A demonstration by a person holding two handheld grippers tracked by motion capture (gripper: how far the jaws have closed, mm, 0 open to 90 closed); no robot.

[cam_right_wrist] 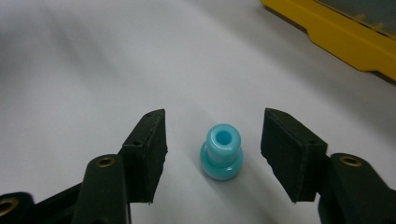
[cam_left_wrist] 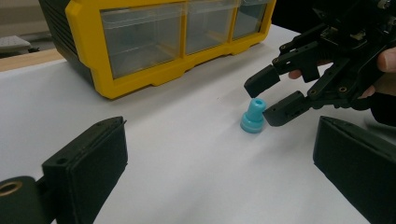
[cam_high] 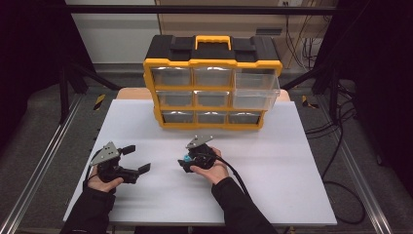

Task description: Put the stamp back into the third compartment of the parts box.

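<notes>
Right, the blue plug stood upright on the white bench, wide base down and its hollow neck up, well in front of the yellow organiser. The right claw sat low around it, one jaw on each side, and there was clear bench showing between each pad and the plug, so nothing was gripped. In the left gripper view the plug stood at the tip of the lower jaw of the right claw, the upper jaw above and just behind it; whether that lower tip touched it I couldn't tell. From the high view the right claw pointed left, with a spot of blue at its tip, the plug near the middle of the bench.

The left claw rested well apart to the left, jaws spread wide and holding nothing, aimed across at the plug. The organiser stood at the far edge of the bench, black top, yellow handle, and nine clear drawers; the top right drawer was out beyond the others.
</notes>
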